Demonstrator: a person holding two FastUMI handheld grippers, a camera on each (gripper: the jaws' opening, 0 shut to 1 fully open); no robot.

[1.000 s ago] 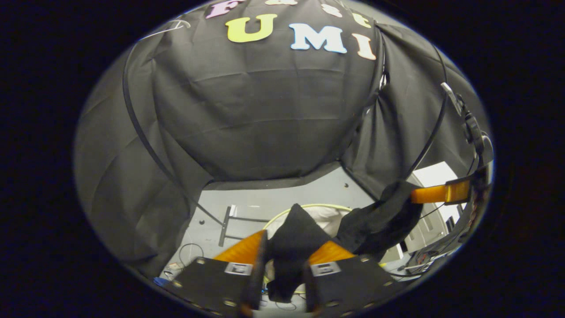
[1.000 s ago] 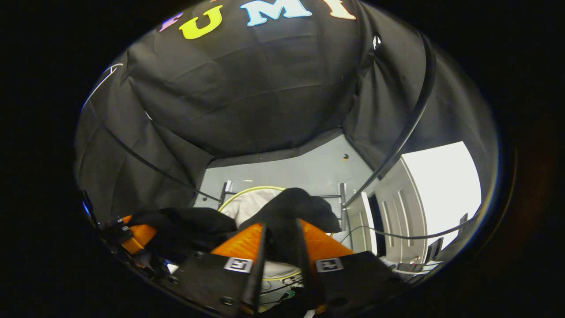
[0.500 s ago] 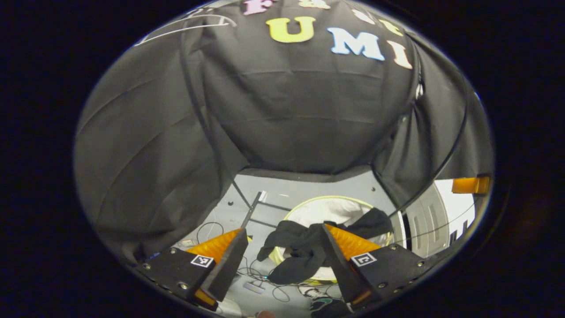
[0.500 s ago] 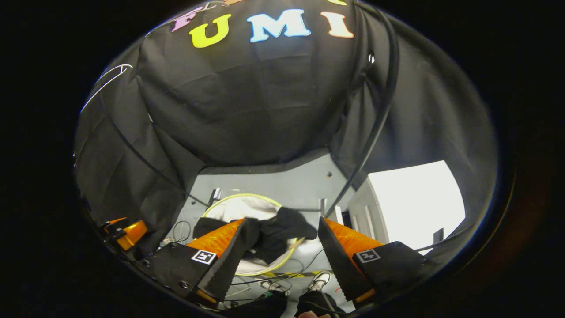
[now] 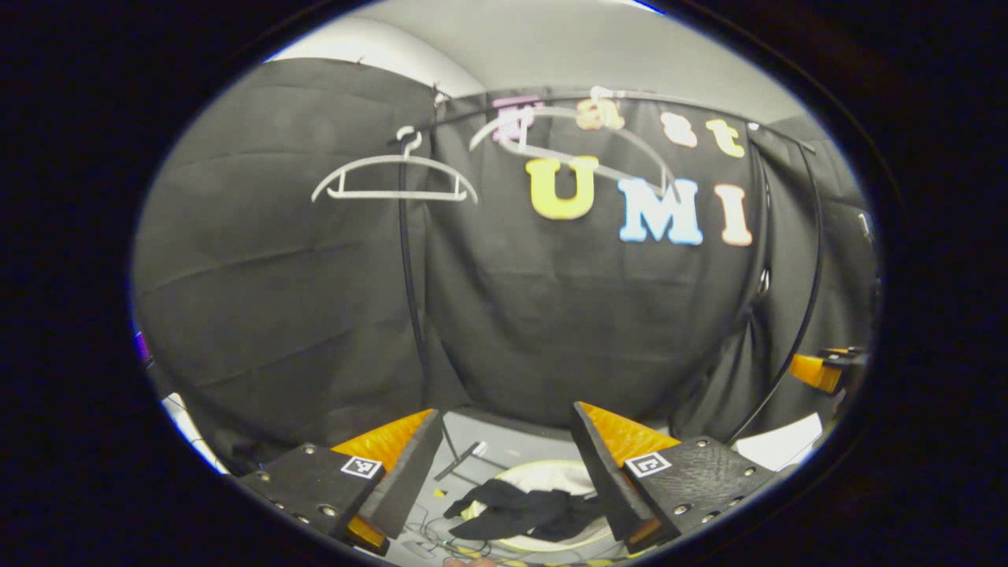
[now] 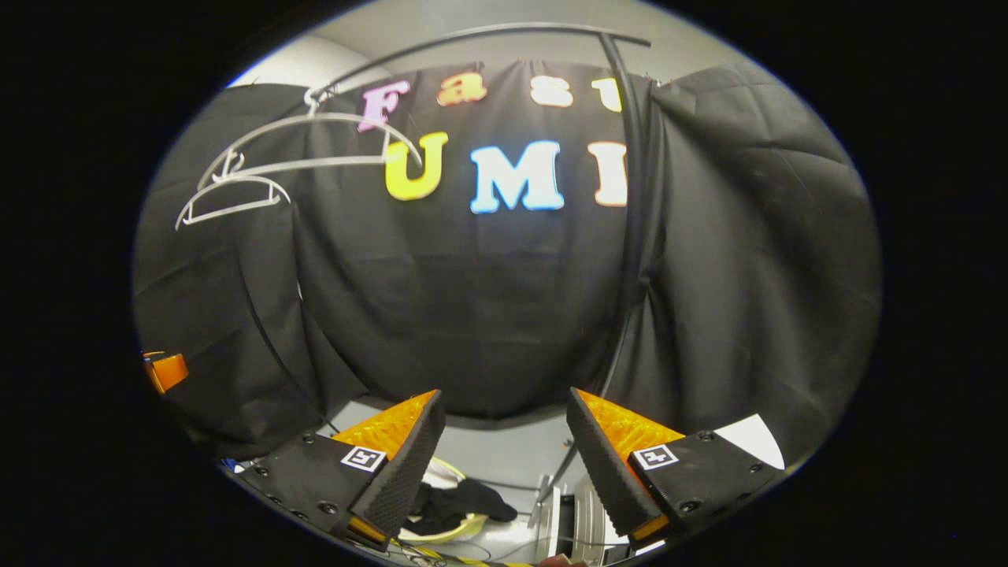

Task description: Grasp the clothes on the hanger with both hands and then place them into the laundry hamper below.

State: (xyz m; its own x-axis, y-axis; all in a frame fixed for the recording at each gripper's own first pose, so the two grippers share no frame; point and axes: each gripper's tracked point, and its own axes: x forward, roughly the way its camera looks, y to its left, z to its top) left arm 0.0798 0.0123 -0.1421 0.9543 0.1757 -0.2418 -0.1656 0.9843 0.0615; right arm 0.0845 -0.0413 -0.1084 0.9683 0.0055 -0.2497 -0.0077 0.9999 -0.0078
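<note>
**Both my grippers held apart above the hamper; garment draped on its rim**

Booth wall (image 5: 551, 315): black cloth, taking up most of the left gripper view and likewise the right gripper view (image 6: 504, 315).

Rail (image 6: 472, 35): a dark curved bar across the top of the right gripper view, running into an upright pole at upper right.

Hangers: two pale bare hangers. In the left gripper view one (image 5: 394, 175) hangs at upper left and a second (image 5: 583, 146) at upper centre, tilted. In the right gripper view both sit at upper left, overlapping.

My left gripper (image 5: 504, 465): at the bottom of the left gripper view, jaws spread wide, nothing between them.

My right gripper (image 6: 504, 453): at the bottom of the right gripper view, jaws likewise spread wide and holding nothing. An edge of it also shows at the right margin of the left gripper view.

Laundry hamper (image 5: 551, 472): round, with a pale interior and yellowish rim, at bottom centre of the left gripper view between my fingers; in the right gripper view (image 6: 453, 529) it sits at bottom, left of centre.

Black clothes (image 5: 520, 512): crumpled across the hamper's near rim, partly inside and partly hanging over it; in the right gripper view (image 6: 457, 504) they lie just beside my left-hand finger.
</note>
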